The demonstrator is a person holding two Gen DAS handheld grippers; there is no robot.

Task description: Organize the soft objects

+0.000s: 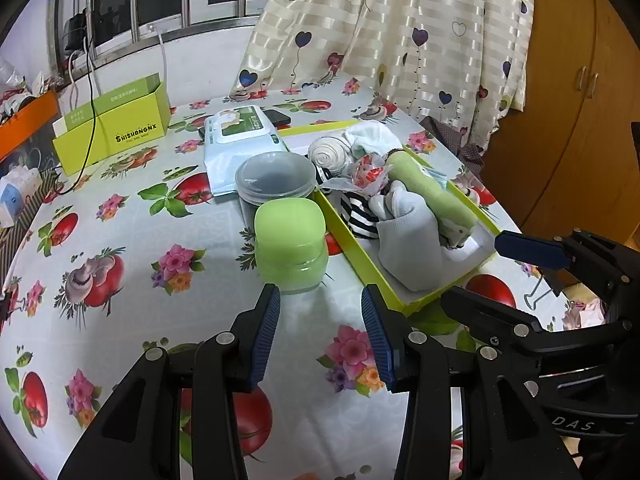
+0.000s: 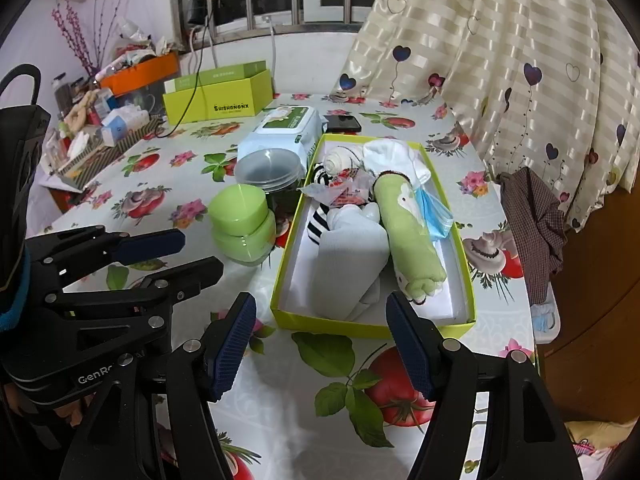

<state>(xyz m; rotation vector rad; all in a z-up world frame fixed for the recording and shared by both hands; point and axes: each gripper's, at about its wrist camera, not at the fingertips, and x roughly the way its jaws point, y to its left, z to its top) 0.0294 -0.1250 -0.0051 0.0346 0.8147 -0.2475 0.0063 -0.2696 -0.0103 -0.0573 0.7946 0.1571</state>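
Note:
A lime-green shallow box (image 2: 280, 276) (image 1: 352, 244) on the table holds soft things: a rolled green towel (image 2: 404, 232) (image 1: 432, 196), pale grey socks (image 2: 348, 256) (image 1: 408, 240), a striped black-and-white sock (image 2: 318, 220), a white rolled sock (image 2: 340, 158), a white cloth (image 2: 390, 156) and a blue face mask (image 2: 434, 212). My left gripper (image 1: 320, 320) is open and empty, just short of a green jar (image 1: 290, 244). My right gripper (image 2: 320, 340) is open and empty, at the box's near edge.
A clear lidded tub (image 1: 274, 178), a wet-wipes pack (image 1: 240, 132), a dark phone (image 2: 342, 123) and a lime-green carton (image 1: 112, 128) stand on the flowered tablecloth. Clutter lines the left side (image 2: 100, 120). A curtain (image 2: 500, 60) hangs behind; a checked cloth (image 2: 532, 216) drapes the right edge.

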